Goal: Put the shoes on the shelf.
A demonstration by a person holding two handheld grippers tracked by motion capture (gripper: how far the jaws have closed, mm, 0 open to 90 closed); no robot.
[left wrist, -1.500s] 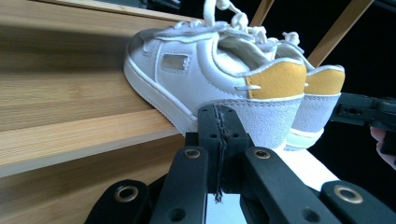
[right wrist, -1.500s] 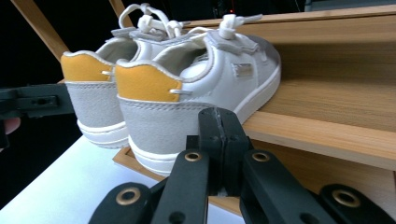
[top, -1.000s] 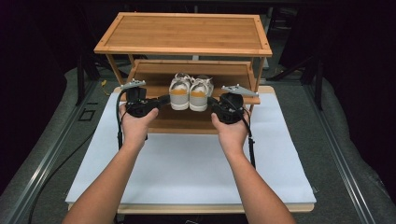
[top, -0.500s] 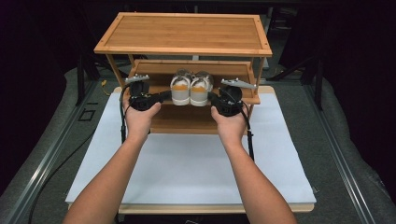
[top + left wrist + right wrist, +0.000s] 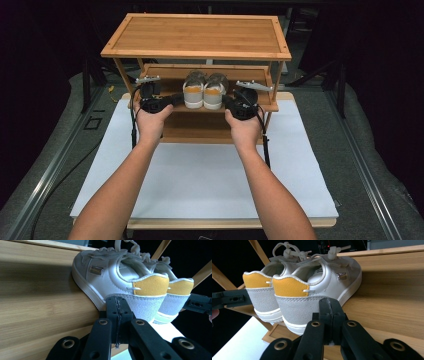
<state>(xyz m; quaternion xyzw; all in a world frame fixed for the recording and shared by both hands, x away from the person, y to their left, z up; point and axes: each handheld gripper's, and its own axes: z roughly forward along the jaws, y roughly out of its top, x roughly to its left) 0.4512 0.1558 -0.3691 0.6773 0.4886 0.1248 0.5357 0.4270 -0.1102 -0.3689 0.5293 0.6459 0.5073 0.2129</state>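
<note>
A pair of white sneakers with yellow heel tabs stands side by side on the middle shelf (image 5: 165,72) of a bamboo shoe rack (image 5: 200,35), heels toward me. My left gripper (image 5: 176,99) is shut with nothing between its jaws, and its tip (image 5: 117,300) lies against the grey heel of the left sneaker (image 5: 107,272) (image 5: 193,92). My right gripper (image 5: 226,101) is shut and empty too, and its tip (image 5: 329,301) rests against the grey heel of the right sneaker (image 5: 324,277) (image 5: 214,92). Each gripper view shows the other gripper beyond the far shoe.
The rack stands at the far end of a white board (image 5: 200,170) on the table. Its top shelf overhangs the sneakers and its slanted side posts (image 5: 125,75) flank my hands. A lower shelf (image 5: 200,132) lies under the grippers. Dark floor surrounds the table.
Both hands have moved away from me toward the rack, and the sneakers have slid deeper onto the middle shelf between the shut grippers.
</note>
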